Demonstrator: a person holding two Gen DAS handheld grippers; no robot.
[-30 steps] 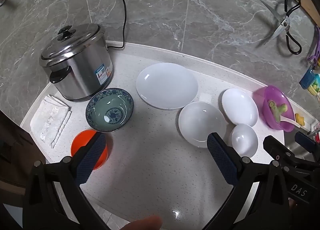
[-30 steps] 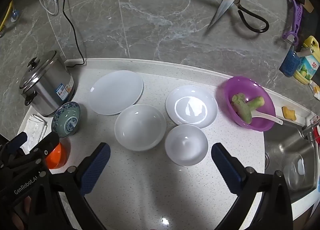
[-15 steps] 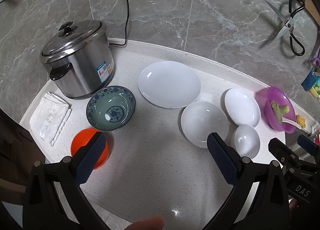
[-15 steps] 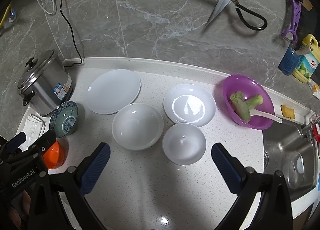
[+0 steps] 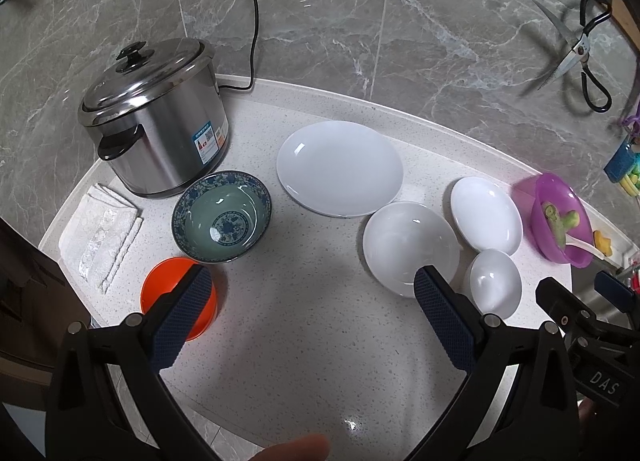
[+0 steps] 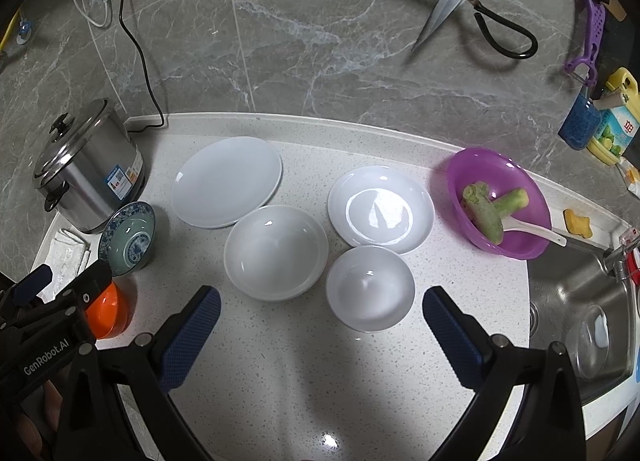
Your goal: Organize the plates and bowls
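On the white counter lie a large white plate, a smaller white plate, a wide white bowl and a small white bowl. A blue-patterned bowl and an orange bowl sit further left. My left gripper hovers open above the counter's front, between the orange bowl and the wide white bowl. My right gripper is open just in front of the small white bowl. Neither holds anything.
A steel rice cooker and a folded cloth occupy the left end. A purple bowl with vegetable pieces and a spoon stands by the sink at right. Scissors hang on the marble wall.
Both views have shifted slightly, with the dishes sliding a little in frame as both grippers drift. The dishes themselves have not moved, and both grippers stay open.
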